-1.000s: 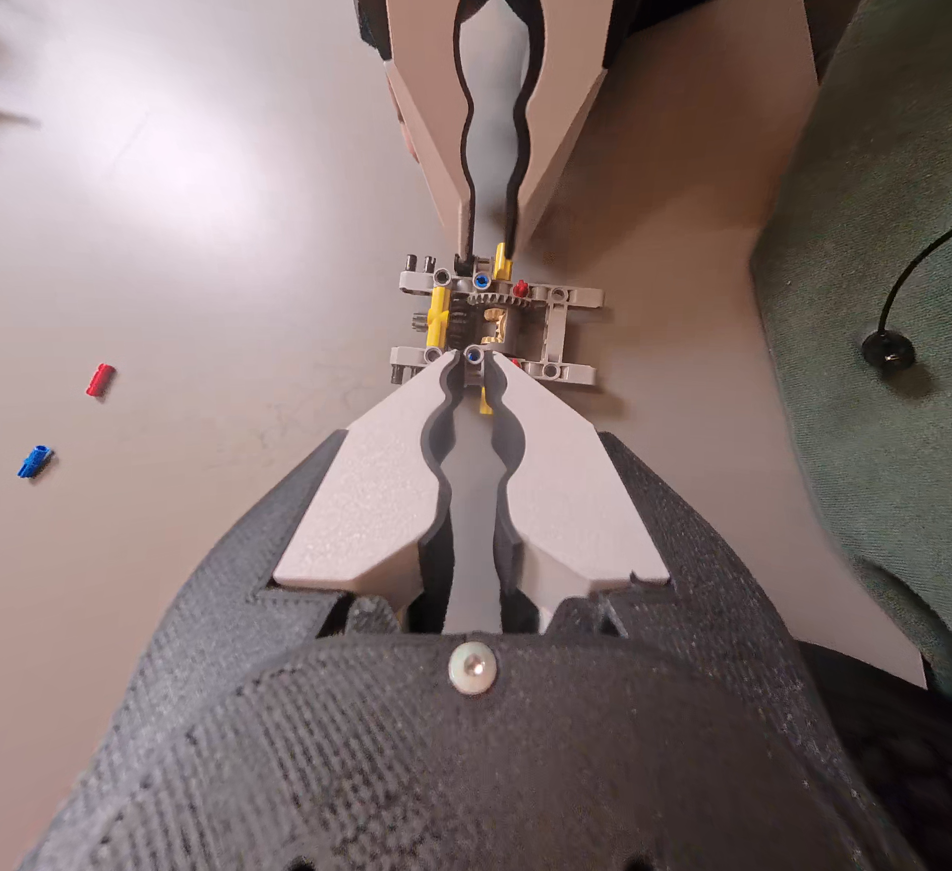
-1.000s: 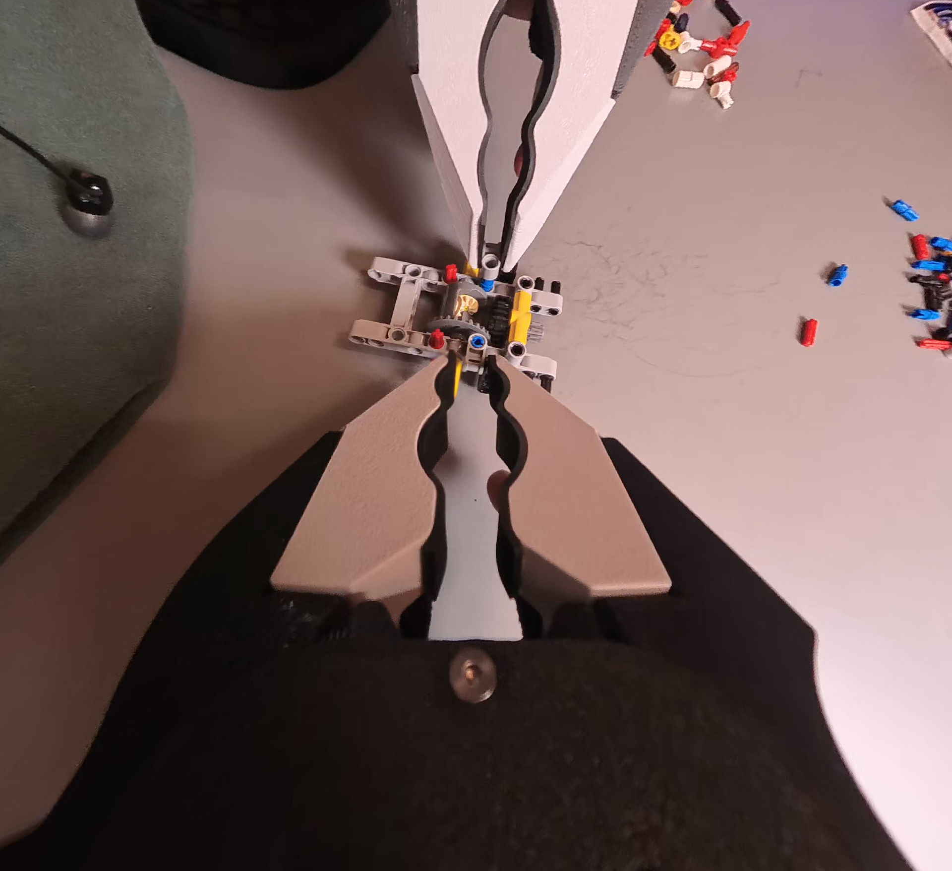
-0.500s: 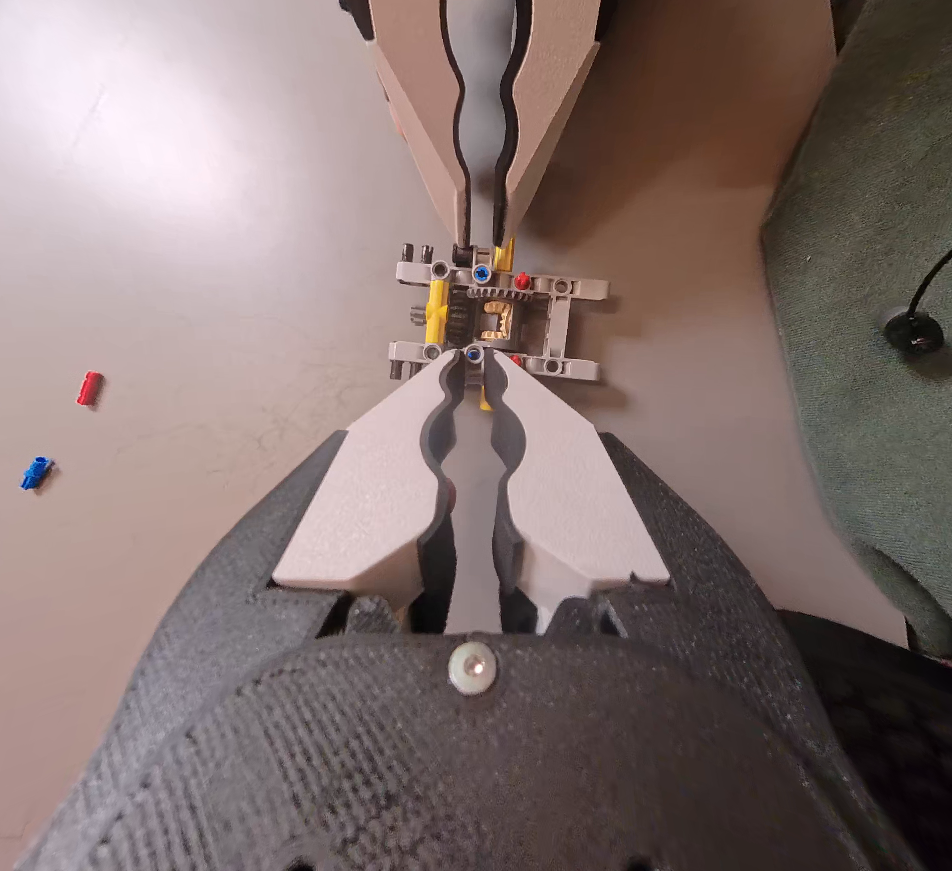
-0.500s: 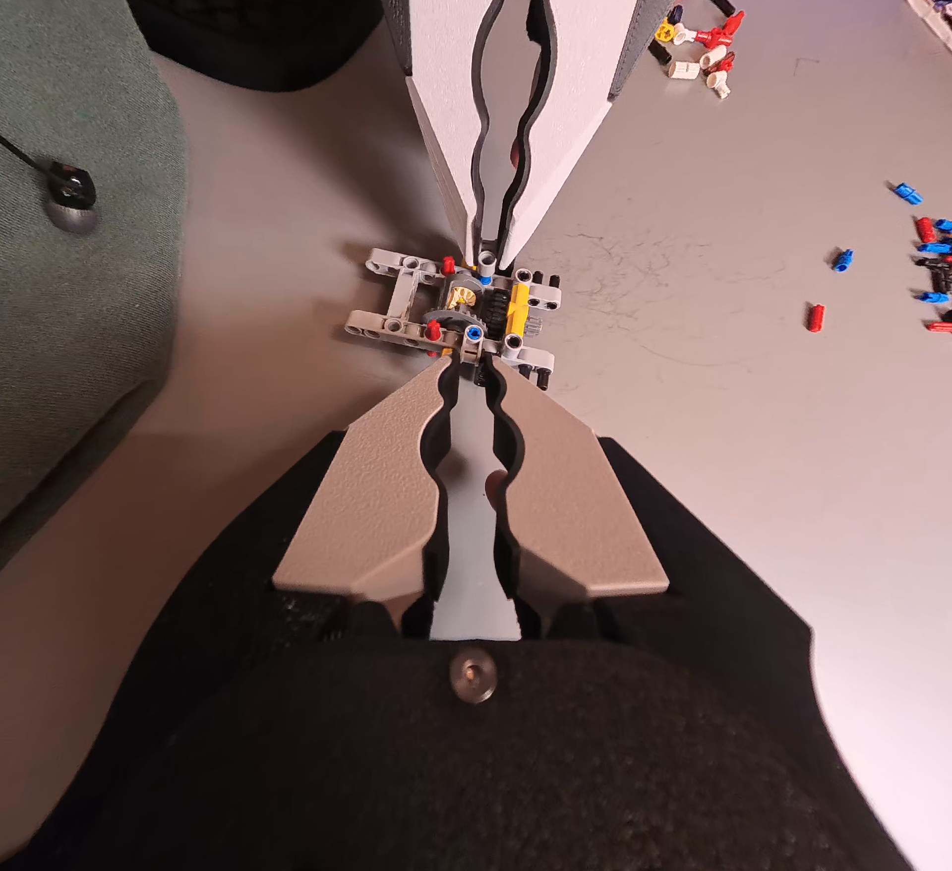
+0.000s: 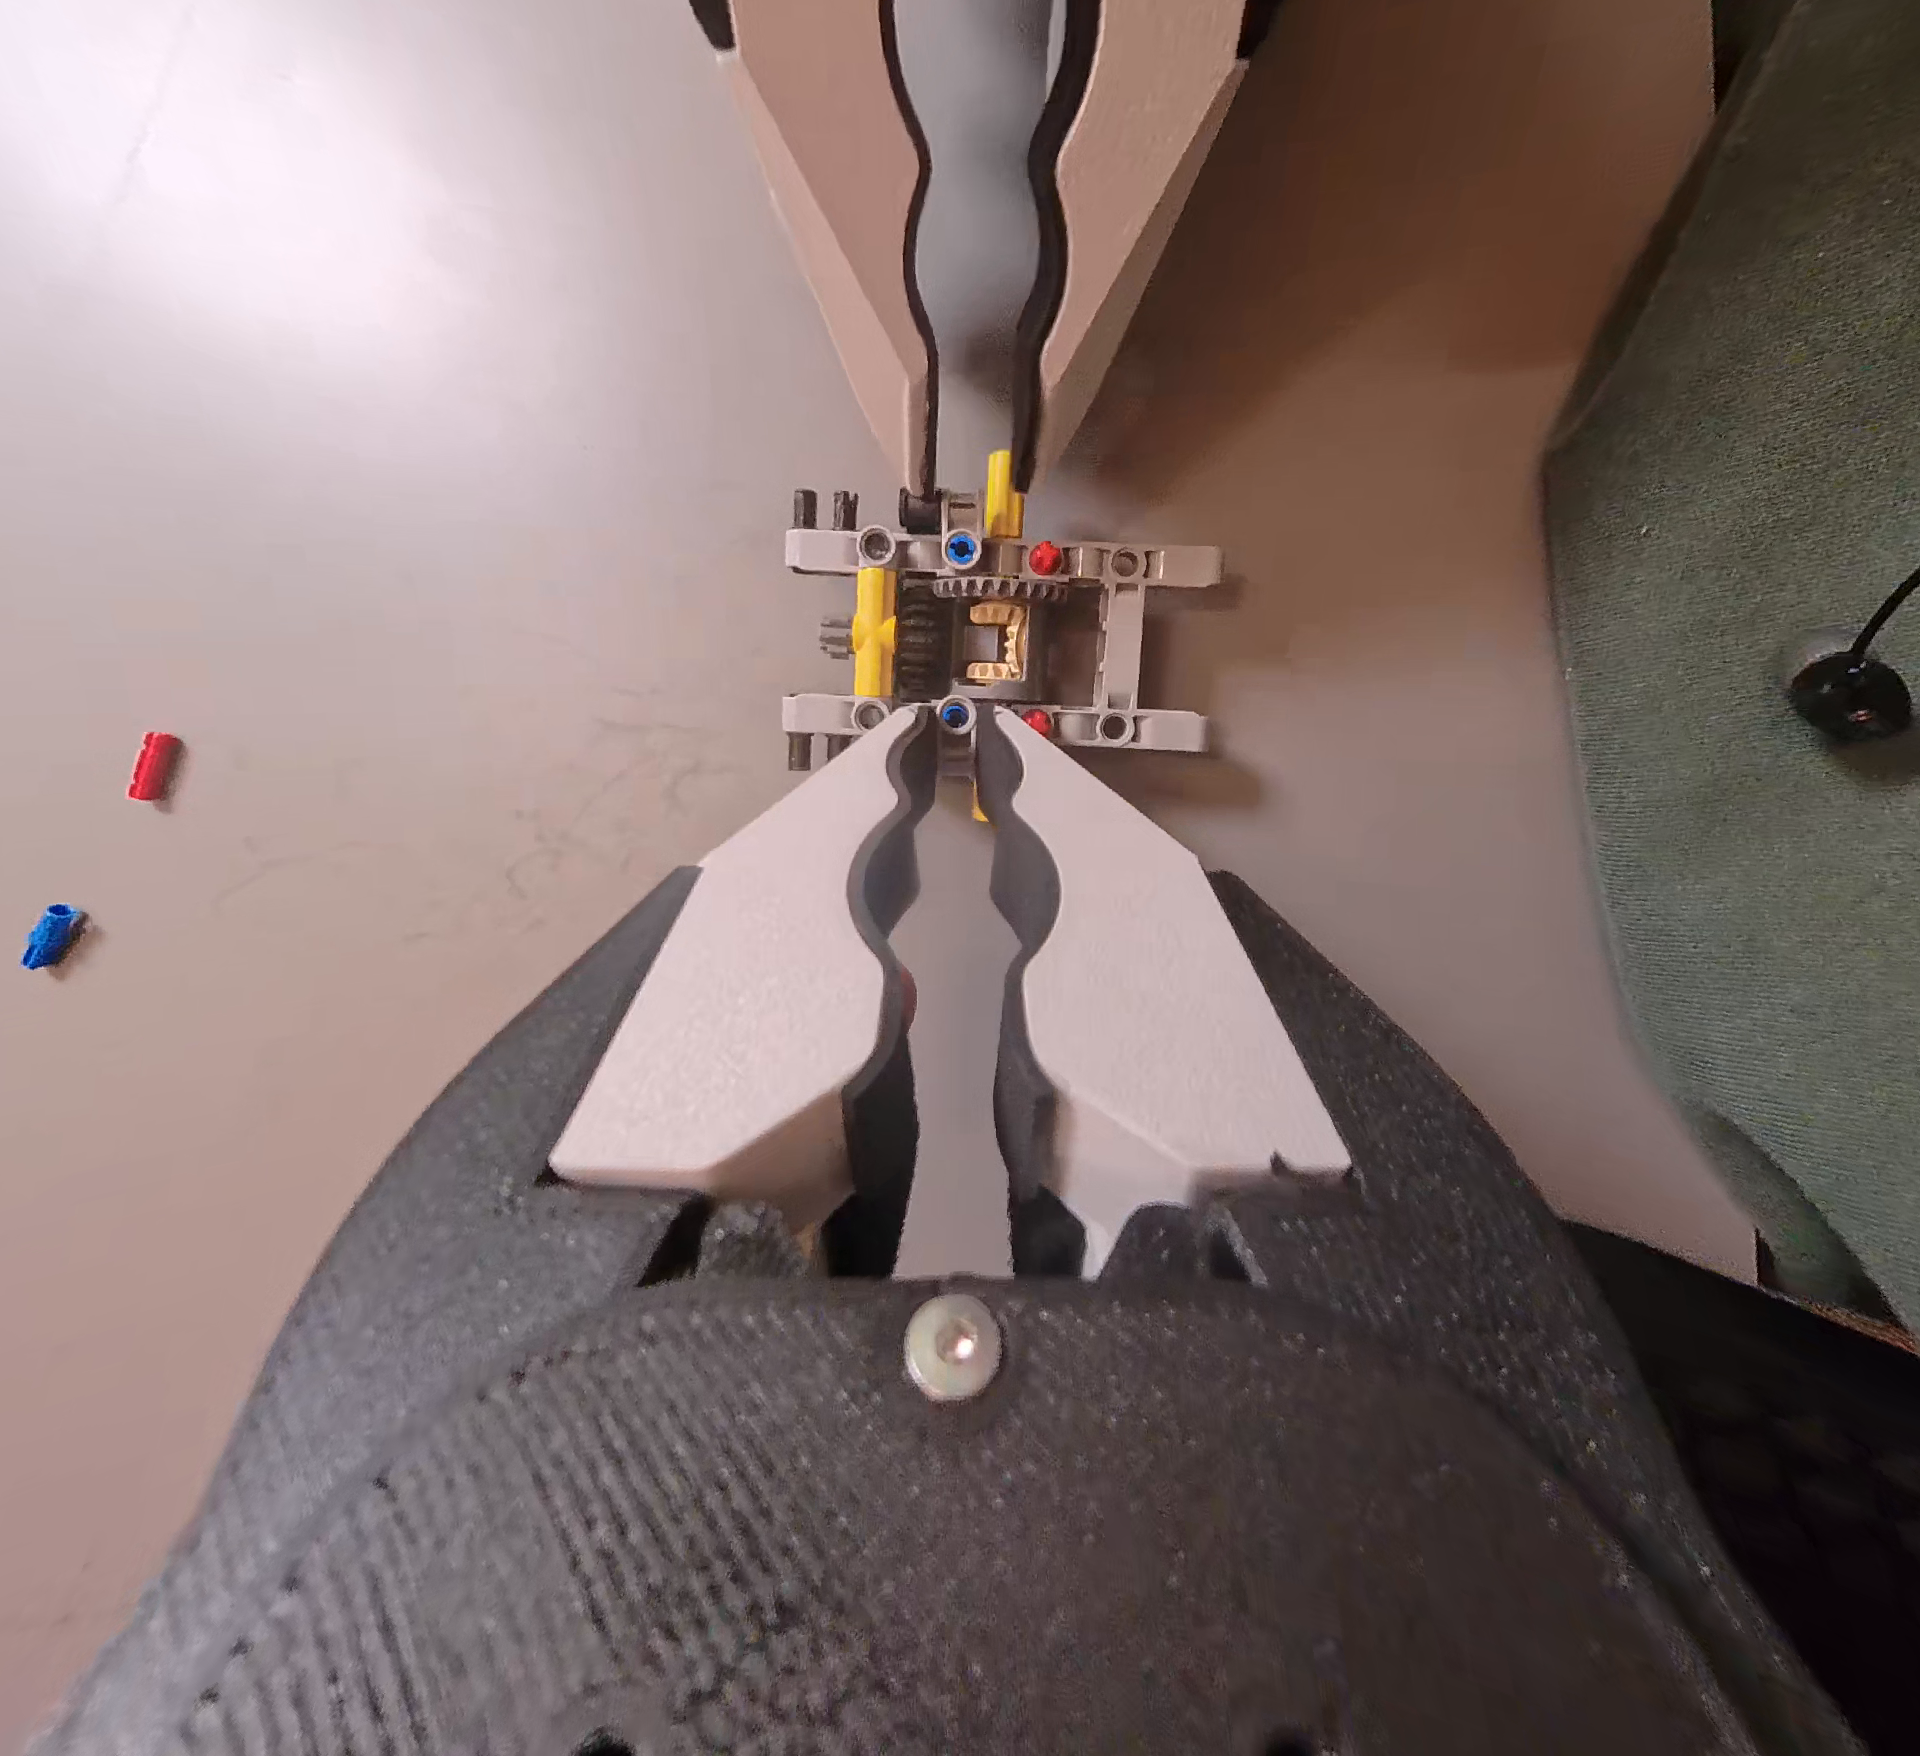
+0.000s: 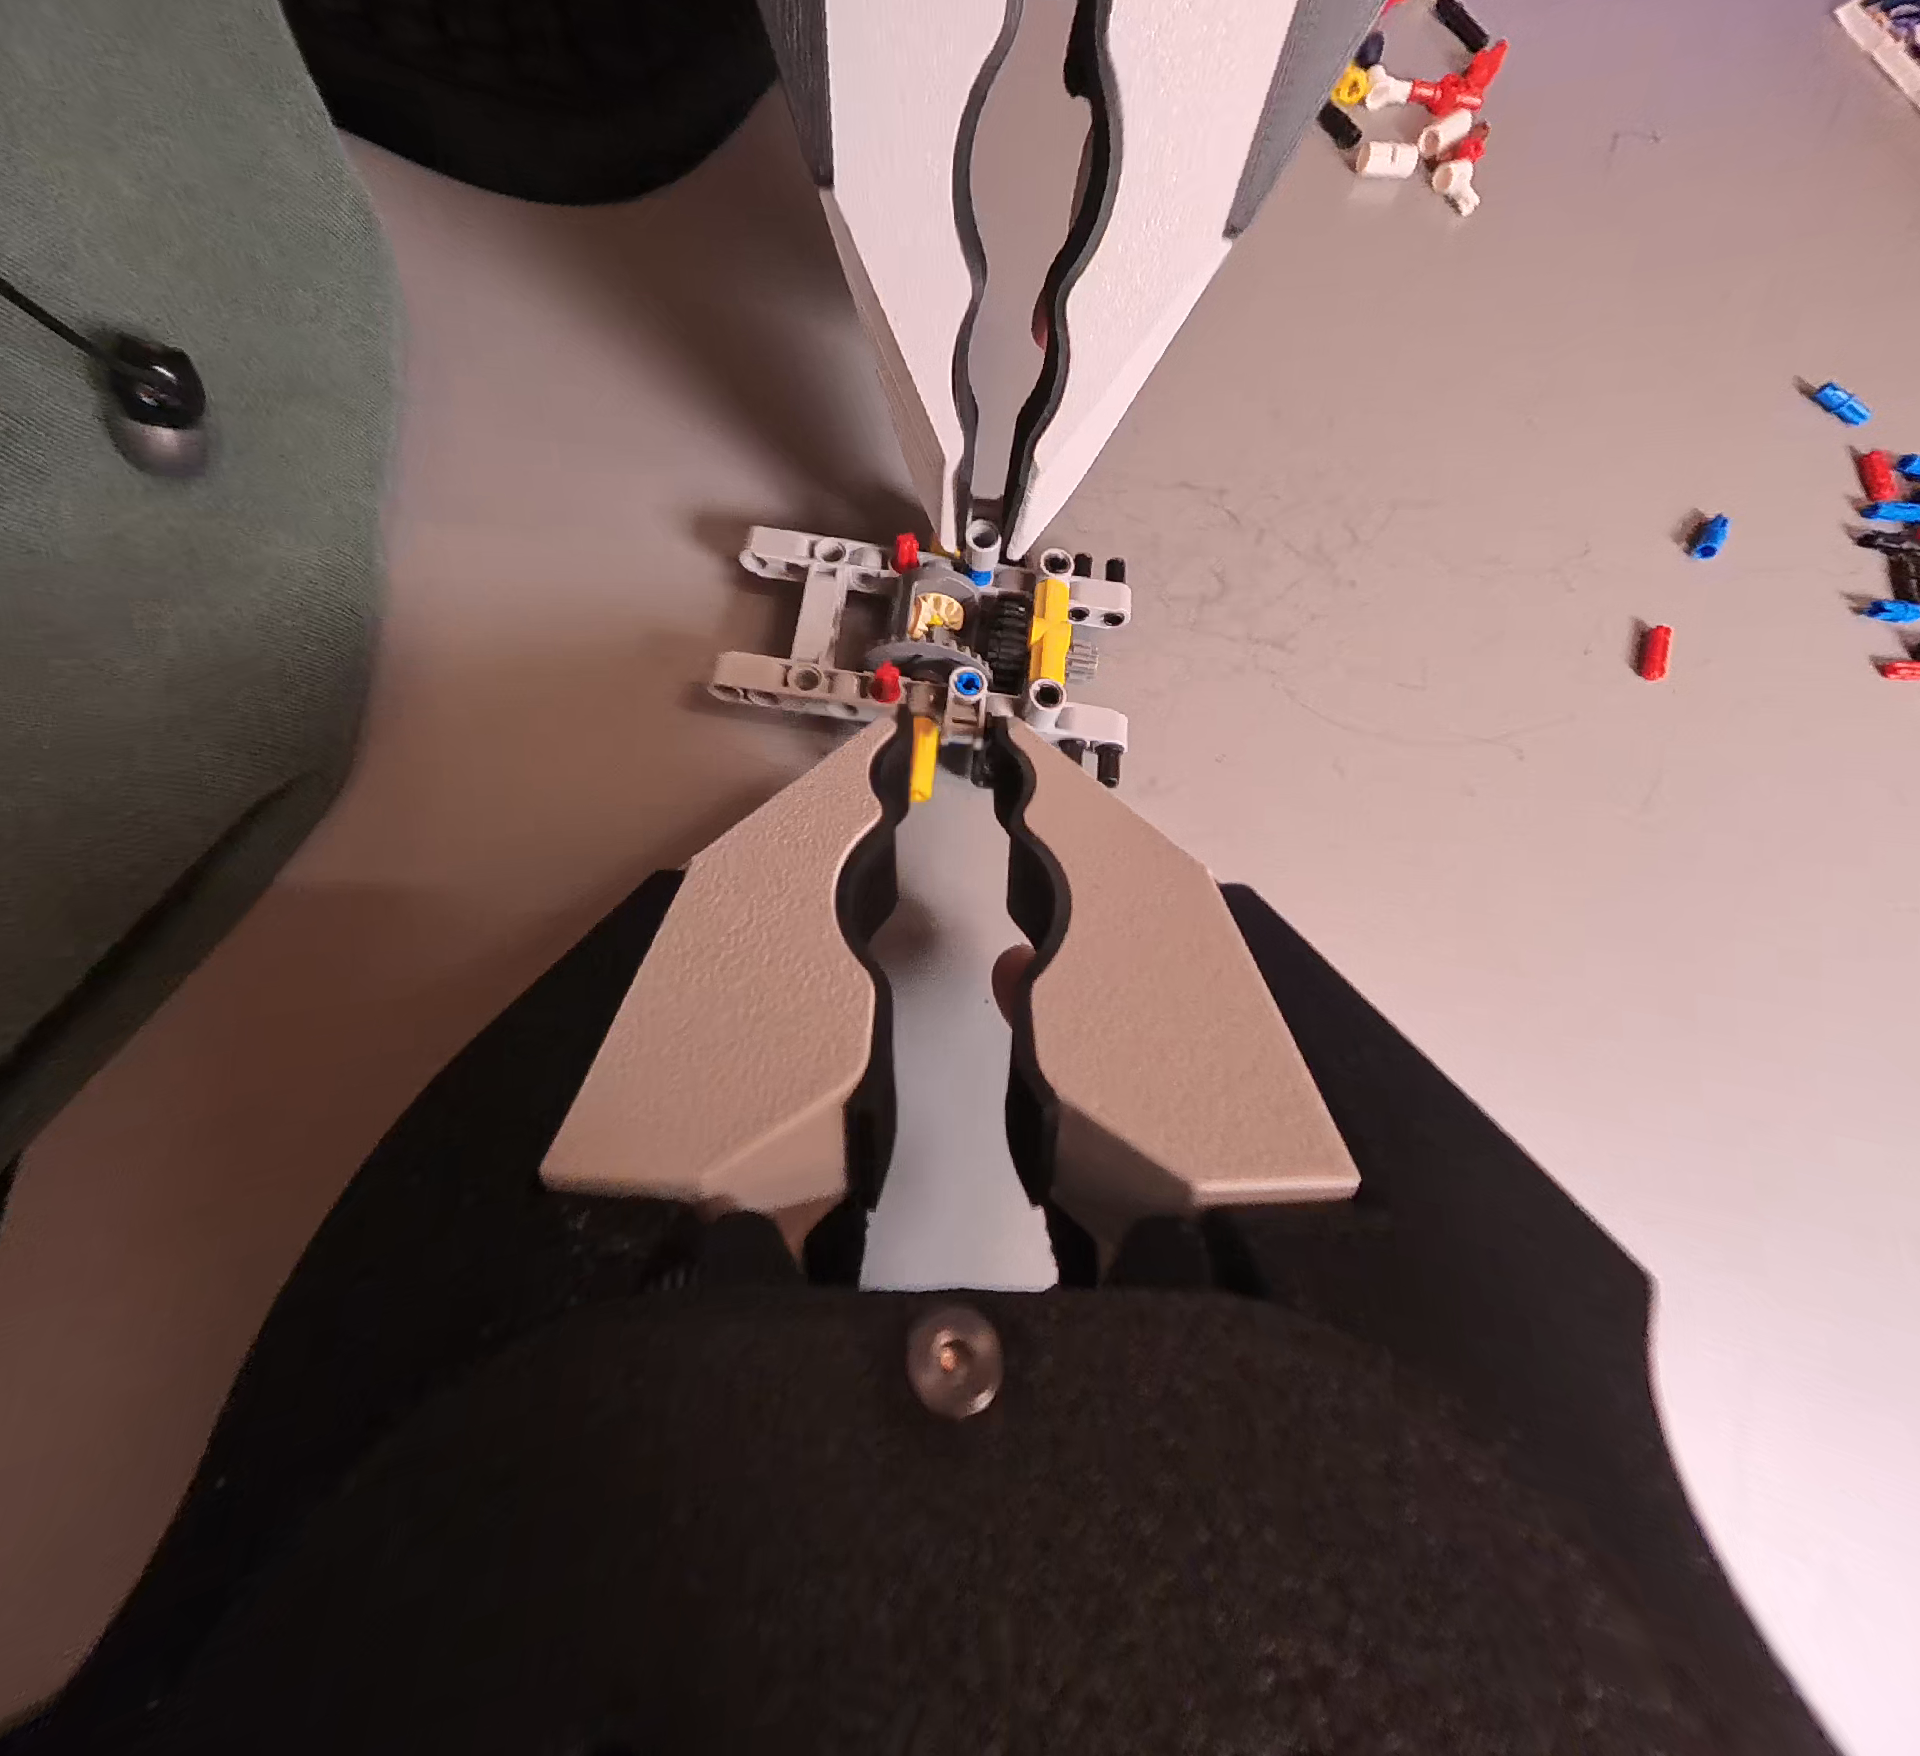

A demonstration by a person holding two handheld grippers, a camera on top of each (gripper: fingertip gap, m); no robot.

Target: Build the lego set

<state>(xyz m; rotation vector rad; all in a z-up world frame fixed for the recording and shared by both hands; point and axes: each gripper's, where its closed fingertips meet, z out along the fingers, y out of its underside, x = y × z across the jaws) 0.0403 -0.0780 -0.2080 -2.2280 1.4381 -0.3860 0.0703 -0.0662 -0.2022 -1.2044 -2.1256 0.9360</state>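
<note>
Nearest in the left wrist view, the left gripper [image 5: 956, 750] is clenched on a short grey connector on the near beam of the gear frame [image 5: 1122, 636]. A yellow stub peeps out between its fingers. The frame is a small grey Technic assembly with a tan bevel gear [image 5: 992, 641] at its centre. It seems to rest on the table [image 5: 416, 459], though whether it is slightly lifted cannot be told. On the far beam, the right gripper [image 5: 971, 480] closes around a black connector and a yellow axle [image 5: 1000, 485], apparently grasping them together. Over the last second neither grip has let go. The frame has turned a little, so its beams now run square across the left wrist view, and the right gripper looms larger there. That probably means the two sides are being squeezed together to seat the axle. The yellow ends still stick out on both sides, so the step is probably unfinished. Farther left lie a loose red pin [image 5: 154, 766] and a blue pin [image 5: 50, 937]. In the right wrist view a heap of spare parts [image 6: 1423, 96] waits well beyond.
</note>
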